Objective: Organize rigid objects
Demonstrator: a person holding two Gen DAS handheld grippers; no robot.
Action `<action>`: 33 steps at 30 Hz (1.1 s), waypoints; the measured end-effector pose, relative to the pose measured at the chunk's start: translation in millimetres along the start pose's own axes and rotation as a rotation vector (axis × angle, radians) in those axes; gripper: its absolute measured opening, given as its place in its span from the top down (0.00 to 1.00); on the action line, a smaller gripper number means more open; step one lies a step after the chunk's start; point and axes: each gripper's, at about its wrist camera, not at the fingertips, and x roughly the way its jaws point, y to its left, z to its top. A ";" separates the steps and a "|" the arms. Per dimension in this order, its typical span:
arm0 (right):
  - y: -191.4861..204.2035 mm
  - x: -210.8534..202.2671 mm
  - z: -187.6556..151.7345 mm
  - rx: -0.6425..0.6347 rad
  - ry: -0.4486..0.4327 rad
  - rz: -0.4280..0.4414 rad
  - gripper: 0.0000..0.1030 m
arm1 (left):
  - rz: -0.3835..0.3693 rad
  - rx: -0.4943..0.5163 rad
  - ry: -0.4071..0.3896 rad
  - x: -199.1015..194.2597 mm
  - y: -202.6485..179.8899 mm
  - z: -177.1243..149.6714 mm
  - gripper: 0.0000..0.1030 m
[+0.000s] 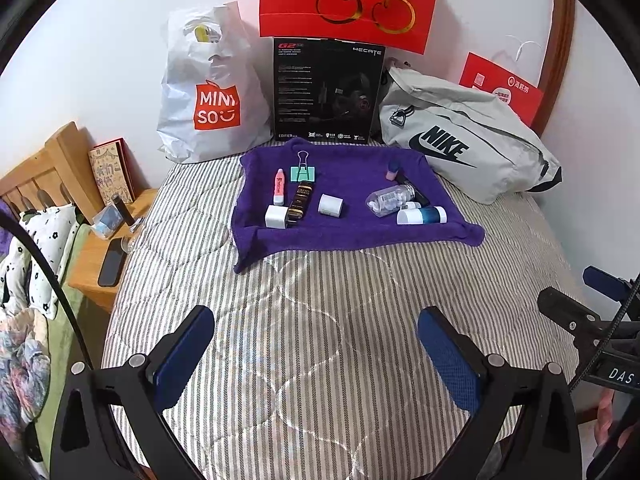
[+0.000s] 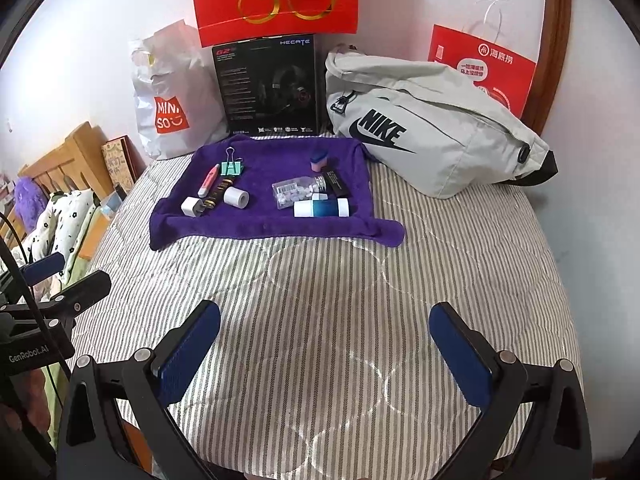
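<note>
Two pairs of black tongs with blue pads hover low over a bed covered in a grey-and-white striped quilt. The left tongs are spread wide and hold nothing; the right tongs are likewise spread wide and hold nothing.

Well ahead of both, a purple towel lies flat on the quilt with small things in two clusters. On its left part, ahead and left of the left tongs: a white cube-shaped plug, a pink-and-white pen-like tube, a mint binder clip, a black tube with gold lettering lying touching the plug, and a small white roll. On its right part, ahead of the right tongs: a clear bottle of white tablets on its side, a white-and-blue bottle lying just beside it, a black bar, and a small pink-and-blue piece standing farther back.

Beyond the towel, against the wall, stand a white Miniso bag, a black headset box topped by a red gift bag, and a grey Nike bag.
</note>
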 end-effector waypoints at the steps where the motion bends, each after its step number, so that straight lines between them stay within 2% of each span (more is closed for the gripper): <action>1: -0.5 0.0 -0.3 -0.001 0.000 0.000 0.00 | 0.002 0.002 0.002 0.2 -0.2 0.0 0.00; 33: -4.9 0.1 1.0 0.005 -0.001 -0.014 0.00 | -0.001 0.008 0.010 3.4 2.9 0.1 0.00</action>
